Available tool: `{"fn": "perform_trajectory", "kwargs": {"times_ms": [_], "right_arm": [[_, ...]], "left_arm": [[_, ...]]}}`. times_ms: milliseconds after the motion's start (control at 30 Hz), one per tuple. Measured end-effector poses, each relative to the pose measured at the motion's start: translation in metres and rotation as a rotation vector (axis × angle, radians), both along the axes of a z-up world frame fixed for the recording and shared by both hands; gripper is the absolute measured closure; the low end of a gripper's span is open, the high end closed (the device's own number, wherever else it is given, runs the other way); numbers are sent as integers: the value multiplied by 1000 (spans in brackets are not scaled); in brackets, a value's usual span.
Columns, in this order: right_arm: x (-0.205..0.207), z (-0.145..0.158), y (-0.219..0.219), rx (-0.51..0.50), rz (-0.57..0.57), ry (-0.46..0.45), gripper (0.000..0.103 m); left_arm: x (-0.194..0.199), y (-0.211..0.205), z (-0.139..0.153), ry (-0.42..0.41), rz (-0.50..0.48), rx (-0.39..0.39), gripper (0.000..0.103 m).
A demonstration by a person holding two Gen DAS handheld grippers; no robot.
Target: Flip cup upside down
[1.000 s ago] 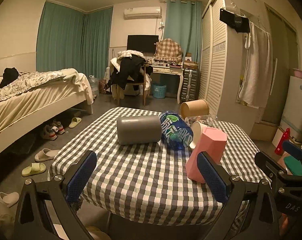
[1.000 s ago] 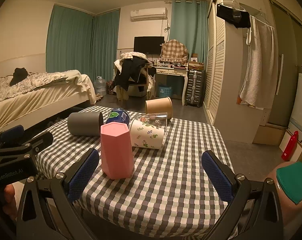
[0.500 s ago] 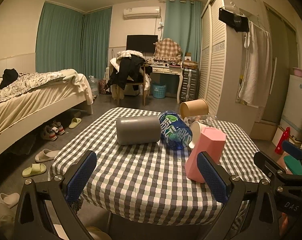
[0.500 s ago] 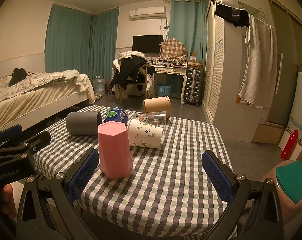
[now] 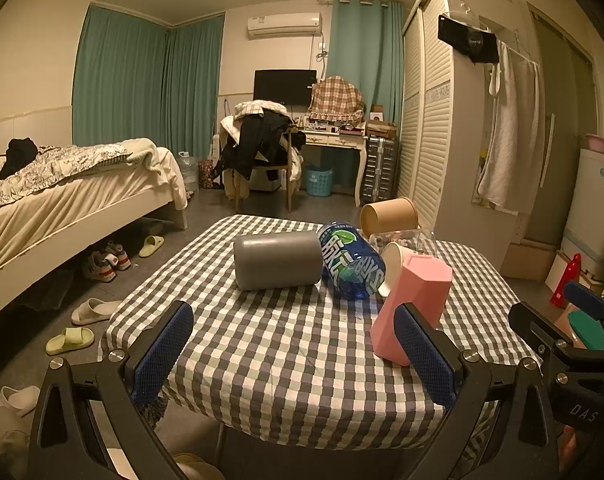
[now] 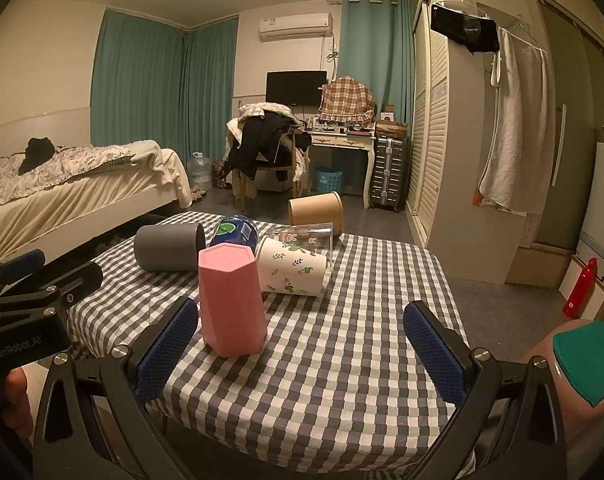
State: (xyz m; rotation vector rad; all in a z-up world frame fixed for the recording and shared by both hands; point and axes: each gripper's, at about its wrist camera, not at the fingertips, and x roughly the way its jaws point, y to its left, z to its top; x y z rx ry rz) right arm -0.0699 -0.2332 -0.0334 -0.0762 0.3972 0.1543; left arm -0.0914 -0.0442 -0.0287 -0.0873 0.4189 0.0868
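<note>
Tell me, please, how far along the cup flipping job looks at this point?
Done: the pink cup stands with its closed end up, apparently already flipped. In hand: nothing; the left gripper and right gripper are both open and short of the cups. Left: the grey cup, floral cup, clear cup and brown cup lie on their sides on the checked table.

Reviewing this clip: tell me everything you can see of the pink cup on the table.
The pink cup is a faceted, hexagonal tumbler in matte pink that looks like plastic. It stands upside down on the checked tablecloth, closed base up and wider mouth down, nearest of the cups to the cameras. Nothing grips it; both tongs are open and short of it. Whether it touches the floral cup lying behind is unclear.
</note>
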Motion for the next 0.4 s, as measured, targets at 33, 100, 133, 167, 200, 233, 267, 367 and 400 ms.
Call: {"fn": "perform_trajectory", "kwargs": {"times_ms": [33, 100, 133, 167, 200, 233, 267, 367, 400], "right_arm": [[0, 0, 0, 0, 0, 0, 0], [0, 0, -1, 1, 0, -1, 0], [0, 0, 0, 1, 0, -1, 0], [0, 0, 0, 1, -1, -1, 0], [0, 0, 0, 0, -1, 1, 0], [0, 0, 0, 1, 0, 2, 0], [0, 0, -1, 1, 0, 4, 0], [0, 1, -1, 0, 0, 3, 0], [0, 0, -1, 0, 0, 4, 0]], "left_arm": [[-1, 1, 1, 1, 0, 1, 0], [0, 0, 0, -1, 0, 1, 0], [0, 0, 0, -1, 1, 1, 0], [0, 0, 0, -1, 1, 0, 0], [0, 0, 0, -1, 1, 0, 0], [0, 0, 0, 0, 1, -1, 0], [0, 0, 0, -1, 0, -1, 0], [-1, 1, 1, -2, -3, -4, 0], [-1, 1, 1, -2, -3, -3, 0]]}}
